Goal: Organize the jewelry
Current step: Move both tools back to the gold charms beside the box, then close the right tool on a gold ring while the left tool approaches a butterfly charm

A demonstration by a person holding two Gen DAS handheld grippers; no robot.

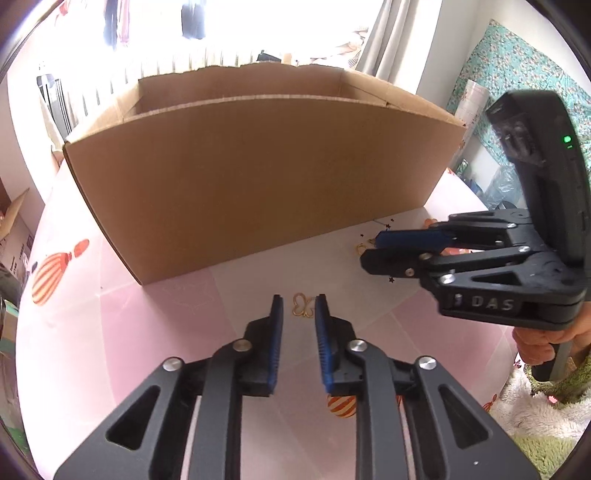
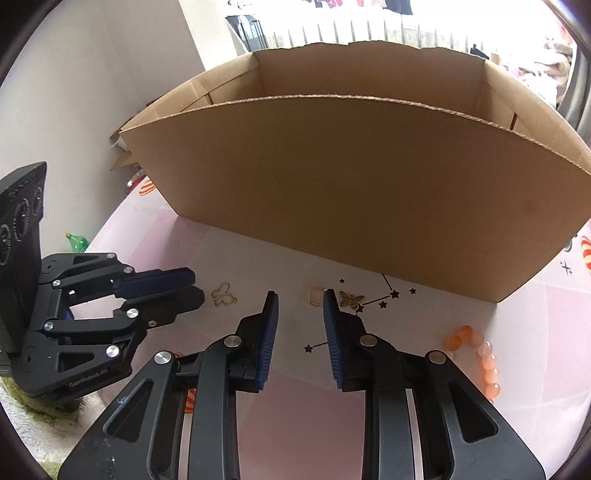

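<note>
jaws parted, left gripper [image 1: 298,301] before upright-winged gold butterfly charm [image 1: 303,305]

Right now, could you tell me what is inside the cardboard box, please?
Only the upper inner walls of the cardboard box show, bare brown cardboard. Its tall front wall hides the floor, so any contents there cannot be seen from either wrist view.

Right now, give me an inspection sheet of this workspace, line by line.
Surface: pink patterned tablecloth, printed stars and striped ornaments.
Job's things: open cardboard box; gold butterfly outline charm; gold ring; bronze butterfly charm; orange bead bracelet, all on the cloth outside the box.
Clutter: green bottle beyond the table edge.
Grippers: left gripper open around the outline charm; right gripper open, empty.
Cables: nothing seen.
Surroundings: curtain, bright window, fluffy rug.
</note>
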